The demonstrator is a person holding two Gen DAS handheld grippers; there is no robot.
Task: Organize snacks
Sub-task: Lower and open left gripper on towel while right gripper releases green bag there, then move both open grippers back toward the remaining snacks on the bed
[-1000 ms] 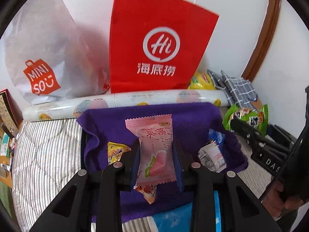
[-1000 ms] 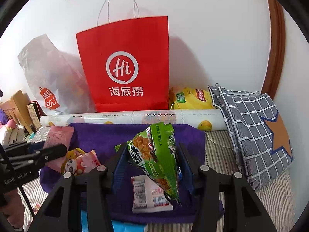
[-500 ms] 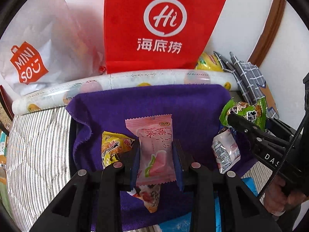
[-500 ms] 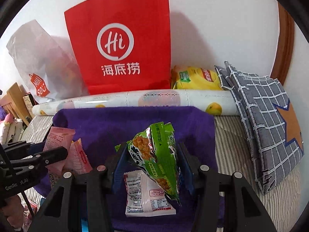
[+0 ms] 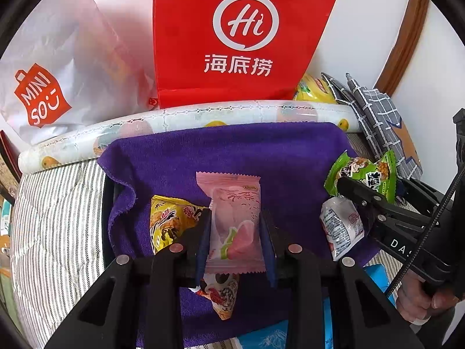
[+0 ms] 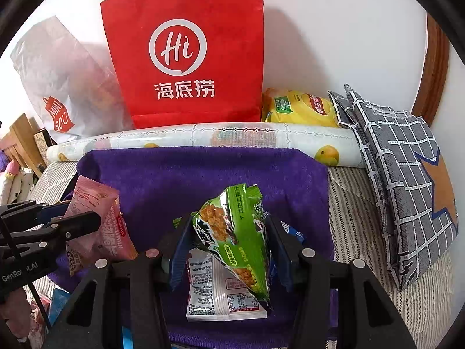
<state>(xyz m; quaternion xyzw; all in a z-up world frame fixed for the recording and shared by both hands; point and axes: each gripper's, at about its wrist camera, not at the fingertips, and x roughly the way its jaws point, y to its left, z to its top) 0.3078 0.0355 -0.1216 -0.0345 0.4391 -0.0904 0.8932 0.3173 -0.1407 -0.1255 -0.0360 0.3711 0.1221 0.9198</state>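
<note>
My left gripper [image 5: 235, 240] is shut on a pink snack packet [image 5: 232, 215], held above the purple towel [image 5: 232, 148]. It shows at the left of the right wrist view [image 6: 96, 226]. My right gripper [image 6: 229, 250] is shut on a green snack packet [image 6: 235, 232], also seen in the left wrist view [image 5: 363, 174]. On the towel lie a yellow packet [image 5: 168, 218], a white packet [image 6: 221, 290] and a red-patterned packet [image 5: 221, 293].
A red paper bag [image 5: 238, 37] and a white Miniso bag [image 5: 58, 72] stand against the wall behind a rolled fruit-print mat [image 5: 203, 116]. A yellow chip bag [image 6: 299, 107] and grey checked cushions [image 6: 407, 168] lie at the right. The striped bedcover [image 5: 52, 218] surrounds the towel.
Both grippers have moved forward and lower toward the towel and the bags, each keeping its packet. The bags now look larger and higher in both views.
</note>
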